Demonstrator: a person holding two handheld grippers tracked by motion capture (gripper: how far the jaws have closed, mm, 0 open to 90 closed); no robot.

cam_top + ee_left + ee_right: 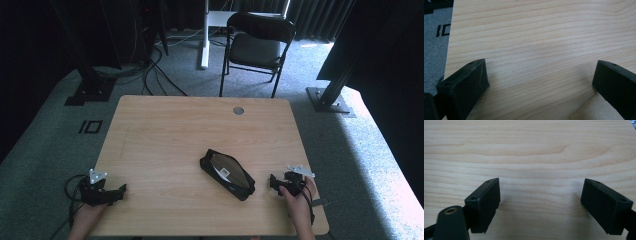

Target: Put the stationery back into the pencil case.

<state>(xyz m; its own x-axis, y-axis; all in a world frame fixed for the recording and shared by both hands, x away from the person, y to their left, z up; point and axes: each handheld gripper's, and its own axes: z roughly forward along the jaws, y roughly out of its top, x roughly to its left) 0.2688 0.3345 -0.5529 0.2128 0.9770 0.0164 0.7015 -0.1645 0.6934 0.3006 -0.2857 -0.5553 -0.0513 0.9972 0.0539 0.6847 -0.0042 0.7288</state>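
High view showed a black pouch [227, 174] lying flat and slantwise on the wooden surface [165, 135], a little right of the middle and nearer my edge. Its zip mouth gaped, and inside I could make out a pale lining and a small white card or tag; what else it held I could not tell. I judged it light, soft and floppy, likely to sag if lifted by one end, so the firm seamed rim beside the zip or a short end looked the best place to pinch. My right gripper [274, 181] sat just beside the pouch's near end, apart from it, while my left gripper [120, 190] rested well away at the left edge.

Left gripper view looked along my own two black jaws, which stood spread wide with nothing but bare wood [536, 45] between them; grey carpet [434, 50] lay past the edge.

Right gripper view had the same picture: jaws spread wide, empty, over plain wood grain [536, 157], the pouch lying outside that frame.
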